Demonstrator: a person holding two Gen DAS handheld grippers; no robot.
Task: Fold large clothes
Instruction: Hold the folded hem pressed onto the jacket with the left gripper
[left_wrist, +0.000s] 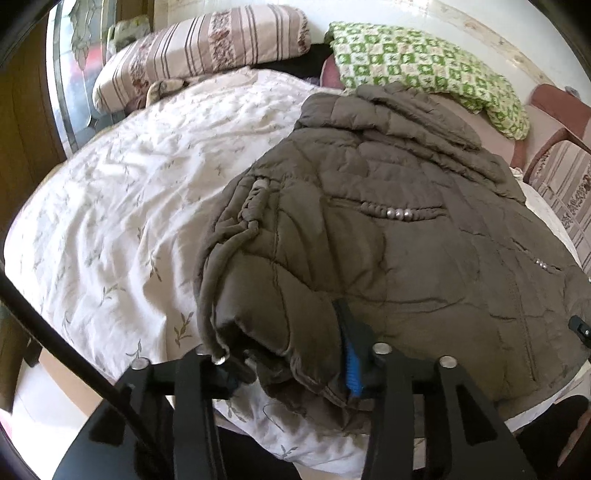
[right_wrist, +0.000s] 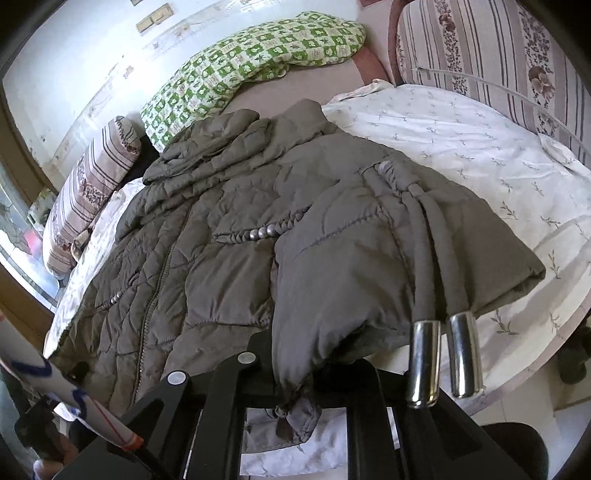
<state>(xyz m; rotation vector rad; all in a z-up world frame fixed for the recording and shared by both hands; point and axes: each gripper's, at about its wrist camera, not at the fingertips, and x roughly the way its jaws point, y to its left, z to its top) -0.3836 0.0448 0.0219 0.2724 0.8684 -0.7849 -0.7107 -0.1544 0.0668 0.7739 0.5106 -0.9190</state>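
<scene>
Jacket: olive quilted jacket (left_wrist: 388, 229) lies spread on the white quilt (left_wrist: 122, 206).
Left gripper (left_wrist: 291, 365): clamped on the bunched hem; its left finger is buried in fabric.
Right gripper (right_wrist: 306, 373): hem draped over both fingers, closure can't be made out.
Drawcord tips (right_wrist: 443, 363): hang at the right gripper's frame.

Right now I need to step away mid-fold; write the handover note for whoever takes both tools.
Left tool: shut on the coat's near hem corner, fabric bunched between its fingers.
Right tool: shut on the coat's other near hem corner; two metal-tipped drawcords hang over it.
Coat: spread front-up on the white quilt, collar toward the green pillow.
Done: coat laid out, one side looks folded inward, both hem corners gripped.
Left: probably carry the hem up toward the collar, release, then smooth and finish the fold.
</scene>
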